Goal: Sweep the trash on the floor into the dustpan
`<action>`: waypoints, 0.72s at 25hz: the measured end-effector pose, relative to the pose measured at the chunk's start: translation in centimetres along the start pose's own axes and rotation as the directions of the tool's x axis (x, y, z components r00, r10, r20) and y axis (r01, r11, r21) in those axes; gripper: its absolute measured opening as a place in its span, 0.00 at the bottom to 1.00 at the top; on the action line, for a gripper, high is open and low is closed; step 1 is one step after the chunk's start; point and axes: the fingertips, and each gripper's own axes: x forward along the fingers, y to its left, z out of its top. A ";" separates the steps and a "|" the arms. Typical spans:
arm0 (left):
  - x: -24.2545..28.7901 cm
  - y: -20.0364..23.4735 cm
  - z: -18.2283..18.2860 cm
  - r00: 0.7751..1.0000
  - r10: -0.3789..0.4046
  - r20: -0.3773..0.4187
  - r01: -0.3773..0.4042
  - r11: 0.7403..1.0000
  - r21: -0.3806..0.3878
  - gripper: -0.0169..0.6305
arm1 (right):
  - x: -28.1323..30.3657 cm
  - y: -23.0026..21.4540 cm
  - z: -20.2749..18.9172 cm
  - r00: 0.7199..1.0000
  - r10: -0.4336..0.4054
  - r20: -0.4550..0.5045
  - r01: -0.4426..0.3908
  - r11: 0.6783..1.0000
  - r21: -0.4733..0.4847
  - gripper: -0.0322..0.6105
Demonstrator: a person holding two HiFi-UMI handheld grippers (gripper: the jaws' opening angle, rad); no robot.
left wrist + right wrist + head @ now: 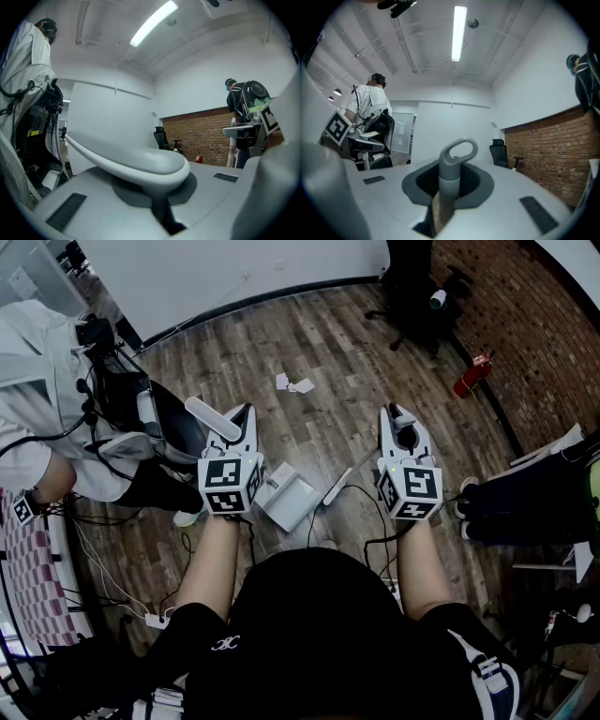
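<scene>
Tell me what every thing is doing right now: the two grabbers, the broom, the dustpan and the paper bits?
left gripper: shut on the dustpan's handle.
right gripper: shut on the broom's handle.
dustpan: held, down low in front of the person.
broom: held, slanting down toward the dustpan.
trash: lying on the floor, not yet swept, well apart from the dustpan.
fire extinguisher: lying on its side by the brick wall.

White dustpan (292, 502), handle raised up-left; broom (338, 487) slanted just beside it; white paper trash (296, 384) on floor (328, 352), well beyond.
</scene>
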 end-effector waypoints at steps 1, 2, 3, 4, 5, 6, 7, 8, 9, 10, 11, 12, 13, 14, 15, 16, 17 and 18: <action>0.2 -0.3 0.2 1.000 -0.003 0.005 0.003 1.000 -0.004 0.02 | 0.0 -0.3 0.0 1.000 0.001 -0.001 -0.001 1.000 -0.006 0.14; 0.4 -0.5 0.3 1.000 -0.005 0.009 0.005 1.000 -0.007 0.02 | 0.0 -0.6 -0.1 1.000 0.000 -0.003 0.000 1.000 -0.011 0.14; 0.6 -0.8 0.4 1.000 -0.007 0.013 0.007 1.000 -0.009 0.02 | -0.1 -1.0 -0.1 1.000 -0.002 -0.004 0.002 1.000 -0.015 0.14; 0.8 -1.2 0.6 1.000 -0.009 0.017 0.010 1.000 -0.010 0.02 | -0.2 -1.4 -0.2 1.000 -0.007 -0.005 0.007 1.000 -0.018 0.14; 1.0 -1.6 0.6 1.000 -0.012 0.019 0.012 1.000 -0.010 0.02 | -0.3 -1.9 -0.3 1.000 -0.015 -0.005 0.015 1.000 -0.021 0.14; 1.3 -2.0 0.7 1.000 -0.017 0.019 0.017 1.000 -0.008 0.02 | -0.4 -2.4 -0.4 1.000 -0.023 -0.005 0.023 0.999 -0.023 0.14; 1.7 -2.5 0.7 1.000 -0.023 0.019 0.023 1.000 -0.006 0.02 | -0.5 -2.9 -0.6 0.999 -0.031 -0.006 0.031 0.999 -0.024 0.14; 2.0 -3.0 0.6 0.999 -0.030 0.017 0.030 1.000 -0.002 0.02 | -0.6 -3.4 -0.7 0.999 -0.037 -0.008 0.037 0.999 -0.025 0.14; 2.3 -3.3 0.6 0.999 -0.035 0.015 0.035 0.999 0.001 0.02 | -0.7 -3.8 -0.9 0.999 -0.043 -0.012 0.042 0.999 -0.026 0.14; 2.6 -3.6 0.5 0.999 -0.037 0.011 0.037 0.999 0.003 0.02 | -0.8 -4.2 -1.1 0.999 -0.048 -0.016 0.047 0.999 -0.025 0.14; 3.0 -3.7 0.5 0.999 -0.036 0.007 0.036 0.999 0.005 0.02 | -0.9 -4.6 -1.2 0.998 -0.051 -0.021 0.051 0.998 -0.024 0.14; 3.3 -3.8 0.4 0.999 -0.033 0.003 0.033 0.999 0.005 0.02 | -1.0 -5.0 -1.4 0.998 -0.053 -0.026 0.052 0.998 -0.022 0.14; 3.7 -3.8 0.3 1.000 -0.028 -0.002 0.028 1.000 0.006 0.02 | -1.0 -5.3 -1.6 0.998 -0.052 -0.030 0.052 0.999 -0.018 0.14; 4.1 -3.8 0.3 1.000 -0.024 -0.007 0.024 1.000 0.008 0.02 | -1.1 -5.7 -1.8 0.998 -0.050 -0.034 0.049 0.999 -0.014 0.14; 4.5 -3.9 0.2 1.000 -0.019 -0.012 0.019 1.000 0.011 0.02 | -1.1 -6.0 -2.0 0.998 -0.046 -0.037 0.046 0.999 -0.008 0.14; 4.8 -3.9 0.3 1.000 -0.012 -0.015 0.012 1.000 0.014 0.02 | -1.1 -6.4 -2.2 0.998 -0.041 -0.041 0.041 0.999 -0.002 0.14; 5.1 -3.9 0.3 1.000 -0.002 -0.017 0.002 1.000 0.017 0.02 | -1.2 -6.8 -2.4 0.998 -0.034 -0.045 0.035 0.999 0.004 0.14; 5.4 -3.9 0.4 1.000 0.010 -0.018 -0.009 1.000 0.020 0.02 | -1.1 -7.2 -2.7 0.998 -0.026 -0.050 0.027 1.000 0.011 0.14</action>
